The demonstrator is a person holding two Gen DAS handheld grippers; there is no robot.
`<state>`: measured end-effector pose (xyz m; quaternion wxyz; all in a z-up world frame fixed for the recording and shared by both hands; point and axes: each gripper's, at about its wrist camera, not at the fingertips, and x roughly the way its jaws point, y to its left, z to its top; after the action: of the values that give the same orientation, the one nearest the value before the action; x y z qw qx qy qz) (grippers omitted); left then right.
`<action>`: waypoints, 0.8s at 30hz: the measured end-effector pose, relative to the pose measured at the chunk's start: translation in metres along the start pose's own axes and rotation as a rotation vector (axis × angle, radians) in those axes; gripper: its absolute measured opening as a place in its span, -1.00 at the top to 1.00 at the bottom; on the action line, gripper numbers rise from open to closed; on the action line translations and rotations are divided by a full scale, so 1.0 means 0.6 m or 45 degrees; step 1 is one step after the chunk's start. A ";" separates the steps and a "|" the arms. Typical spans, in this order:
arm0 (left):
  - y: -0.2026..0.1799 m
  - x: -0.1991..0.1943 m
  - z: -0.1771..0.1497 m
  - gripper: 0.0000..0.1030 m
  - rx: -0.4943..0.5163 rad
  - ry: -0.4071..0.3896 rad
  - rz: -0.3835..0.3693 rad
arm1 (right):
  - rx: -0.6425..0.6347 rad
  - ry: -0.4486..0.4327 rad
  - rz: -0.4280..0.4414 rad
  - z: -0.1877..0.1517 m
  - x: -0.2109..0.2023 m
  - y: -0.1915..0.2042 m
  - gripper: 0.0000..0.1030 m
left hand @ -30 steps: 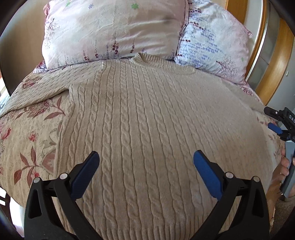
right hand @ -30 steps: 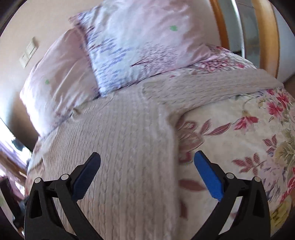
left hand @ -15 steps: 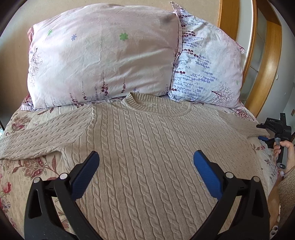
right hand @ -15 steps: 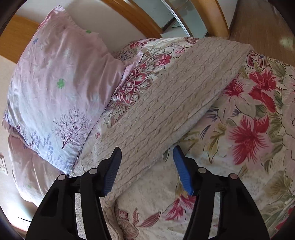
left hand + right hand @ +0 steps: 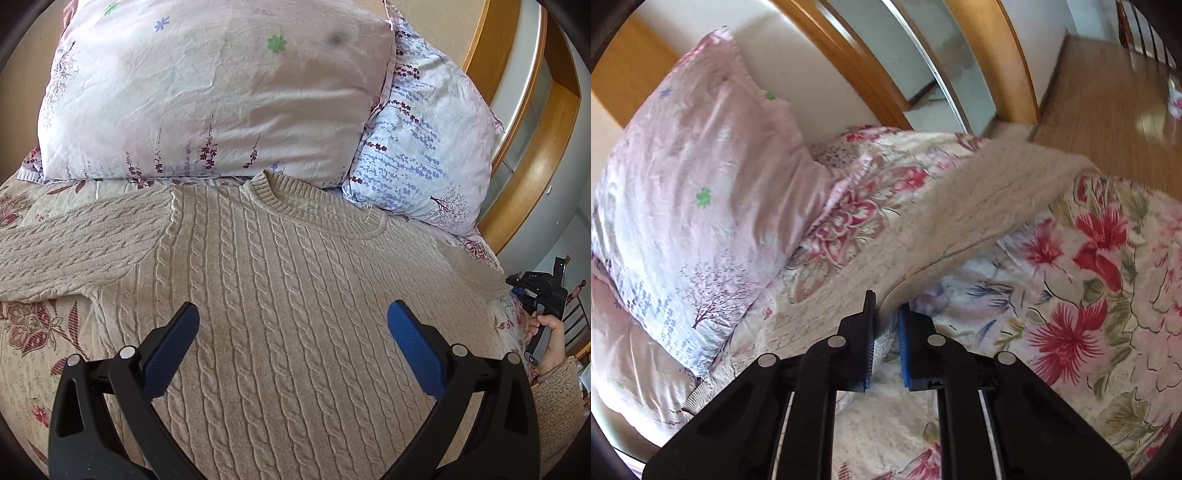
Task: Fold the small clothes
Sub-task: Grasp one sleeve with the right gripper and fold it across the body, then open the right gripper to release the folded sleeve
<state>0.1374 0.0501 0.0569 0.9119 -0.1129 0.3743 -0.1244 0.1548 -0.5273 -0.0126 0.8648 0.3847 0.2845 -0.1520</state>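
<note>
- Sweater (image 5: pixel 295 295) lay flat on the bed (image 5: pixel 33 354), its collar near the pillows (image 5: pixel 207 92).
- Right gripper (image 5: pixel 886 325) pinched the sleeve (image 5: pixel 979 199) edge with narrow jaws; so thin a bite could slip.
- Left gripper (image 5: pixel 293 325) hovered wide, holding nothing, so the body could drag and wrinkle.

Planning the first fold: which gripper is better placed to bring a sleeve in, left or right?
Right. The right gripper already has its jaws nearly closed on the edge of the sweater sleeve. The left gripper hangs open over the sweater's body, gripping nothing.
</note>
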 end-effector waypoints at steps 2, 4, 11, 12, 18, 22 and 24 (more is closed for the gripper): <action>0.008 -0.001 0.001 -0.97 -0.033 -0.007 -0.031 | -0.099 -0.054 0.046 -0.005 -0.023 0.040 0.77; 0.015 -0.002 0.002 -0.97 -0.070 -0.018 -0.067 | -0.198 -0.074 0.121 -0.017 -0.042 0.089 0.77; 0.019 -0.015 -0.002 -0.97 -0.081 -0.090 -0.067 | -0.537 0.089 0.387 -0.132 -0.044 0.259 0.78; 0.018 -0.017 -0.002 -0.97 -0.070 -0.099 -0.063 | -0.579 0.136 0.409 -0.154 -0.035 0.278 0.78; 0.012 -0.013 -0.009 -0.97 -0.042 -0.076 -0.085 | -0.717 0.407 0.382 -0.292 0.027 0.322 0.76; 0.012 0.004 -0.017 -0.97 -0.035 -0.034 -0.114 | -0.625 0.468 0.419 -0.301 0.028 0.293 0.59; 0.014 0.014 -0.021 -0.97 -0.040 -0.010 -0.128 | -0.511 0.499 0.469 -0.286 0.016 0.273 -0.19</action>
<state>0.1356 0.0537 0.0401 0.9041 -0.1465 0.3664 -0.1637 0.1768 -0.2913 -0.0166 0.8651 0.2737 0.3954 0.1429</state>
